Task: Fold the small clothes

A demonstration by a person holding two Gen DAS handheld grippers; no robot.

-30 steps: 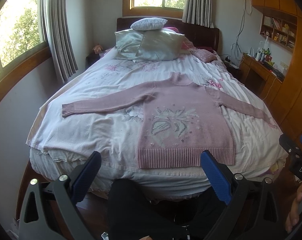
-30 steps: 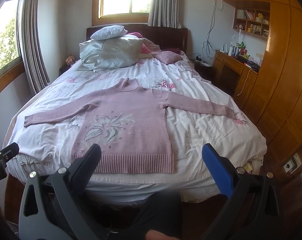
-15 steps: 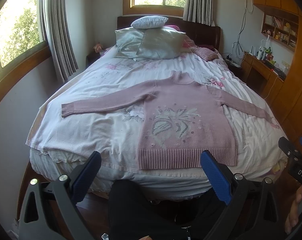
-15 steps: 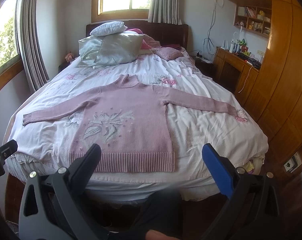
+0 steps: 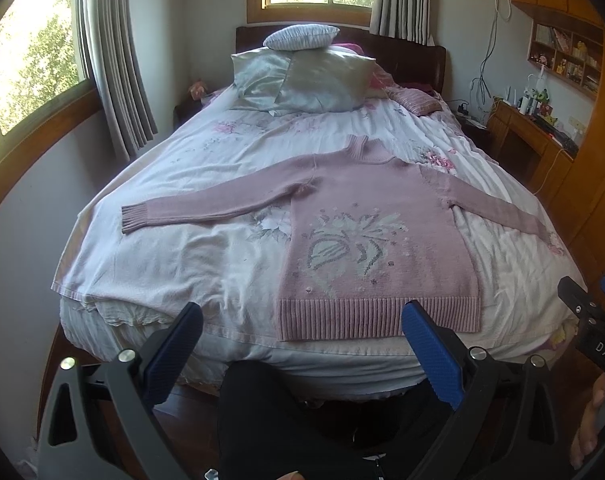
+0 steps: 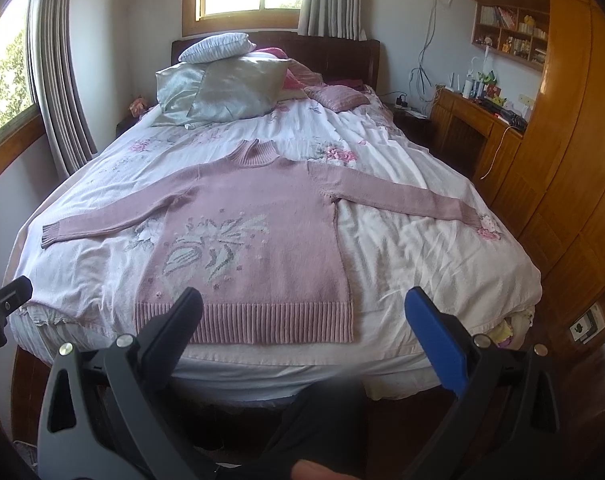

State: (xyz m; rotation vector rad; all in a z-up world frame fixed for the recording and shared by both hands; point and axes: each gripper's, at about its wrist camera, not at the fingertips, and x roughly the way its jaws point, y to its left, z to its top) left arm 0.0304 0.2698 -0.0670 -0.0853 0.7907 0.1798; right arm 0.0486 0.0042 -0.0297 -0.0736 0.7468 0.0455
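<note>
**Q:** What is shown here?

**A:** A pink sweater point(image 5: 378, 240) lies flat, front up, on a flowered bed point(image 5: 190, 256), both sleeves spread wide and its ribbed hem near the foot edge. A person stands at the foot of the bed holding the left gripper point(image 5: 302, 344) and the right gripper point(image 6: 304, 320), both with jaws spread wide and nothing between them, short of the mattress.

**Q:** So folding has not begun?

**A:** Judging by the spread garment, no. The likely first step is bringing a sleeve across the body.

**Q:** How should that be done well?

**A:** Probably by pinching each sleeve close to its cuff, the left cuff point(image 5: 136, 219) and the right cuff point(image 6: 468, 216), taking knit only and not the bedcover beneath. Lifting just clear and laying the sleeve straight across the chest should keep the fold line at the shoulder seam.

**Q:** Any edges to watch?

**A:** The right cuff lies near the bed's side edge, next to the wooden wardrobe point(image 6: 574, 184), so room is tighter there. The hem sits close to the foot edge and could slide off if dragged.

**Q:** And open room?

**A:** Bare bedcover lies between the collar and the pillows point(image 5: 302, 80), and wide of the left sleeve.
</note>
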